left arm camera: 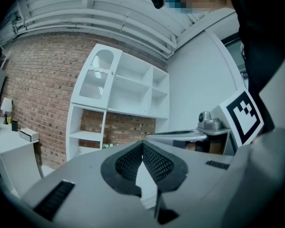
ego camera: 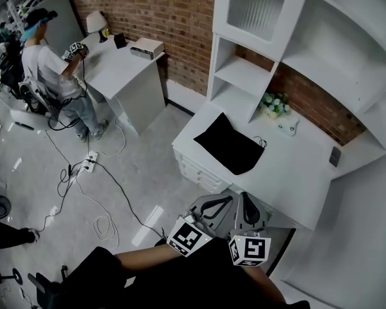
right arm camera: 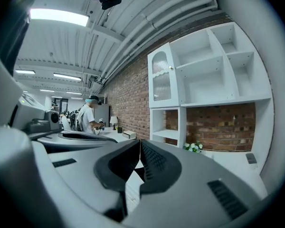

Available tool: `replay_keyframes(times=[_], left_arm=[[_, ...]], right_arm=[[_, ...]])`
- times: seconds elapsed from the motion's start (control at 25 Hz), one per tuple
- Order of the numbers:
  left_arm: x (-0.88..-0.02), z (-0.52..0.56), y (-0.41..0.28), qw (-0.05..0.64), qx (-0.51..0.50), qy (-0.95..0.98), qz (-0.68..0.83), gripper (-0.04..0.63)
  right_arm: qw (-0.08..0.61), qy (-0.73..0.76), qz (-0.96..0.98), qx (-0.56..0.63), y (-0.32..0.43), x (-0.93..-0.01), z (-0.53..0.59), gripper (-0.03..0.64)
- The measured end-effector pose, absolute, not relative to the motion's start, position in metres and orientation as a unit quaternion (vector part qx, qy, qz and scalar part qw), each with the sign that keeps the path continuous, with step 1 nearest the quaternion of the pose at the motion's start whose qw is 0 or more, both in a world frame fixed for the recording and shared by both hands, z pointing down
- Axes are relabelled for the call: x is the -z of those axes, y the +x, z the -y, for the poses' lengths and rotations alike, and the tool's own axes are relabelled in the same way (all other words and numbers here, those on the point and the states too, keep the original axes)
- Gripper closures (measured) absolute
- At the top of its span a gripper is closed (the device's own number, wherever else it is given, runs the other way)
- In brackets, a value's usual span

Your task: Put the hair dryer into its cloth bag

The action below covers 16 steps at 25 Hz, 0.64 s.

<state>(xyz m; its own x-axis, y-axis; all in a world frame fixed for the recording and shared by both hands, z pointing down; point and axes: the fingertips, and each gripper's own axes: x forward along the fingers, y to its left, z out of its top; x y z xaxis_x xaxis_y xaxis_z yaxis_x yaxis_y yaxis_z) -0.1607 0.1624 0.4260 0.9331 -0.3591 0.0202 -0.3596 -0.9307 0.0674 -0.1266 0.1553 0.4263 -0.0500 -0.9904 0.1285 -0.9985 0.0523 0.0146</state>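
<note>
Jaws pressed together and empty, the left gripper (left arm camera: 143, 144) and right gripper (right arm camera: 139, 142) wait side by side just short of the table (ego camera: 289, 172), where the black cloth bag (ego camera: 230, 145) lies flat near the front edge, seemingly laid out for a hair dryer not clearly in view.

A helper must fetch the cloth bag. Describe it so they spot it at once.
Find the tall white shelf unit against the brick wall, then the white desk below it. The cloth bag lies flat near the desk's left end. It is the only large black thing there; the flowers behind are small.
</note>
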Motion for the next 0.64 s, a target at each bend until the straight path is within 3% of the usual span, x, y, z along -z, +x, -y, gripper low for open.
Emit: replay_keyframes(times=[0.64], left_arm=[[-0.422, -0.154, -0.178, 0.055, 0.015, 0.974, 0.217, 0.578]], right_arm=[[0.059, 0.68, 0.731, -0.03, -0.144, -0.423, -0.158, 0.598]])
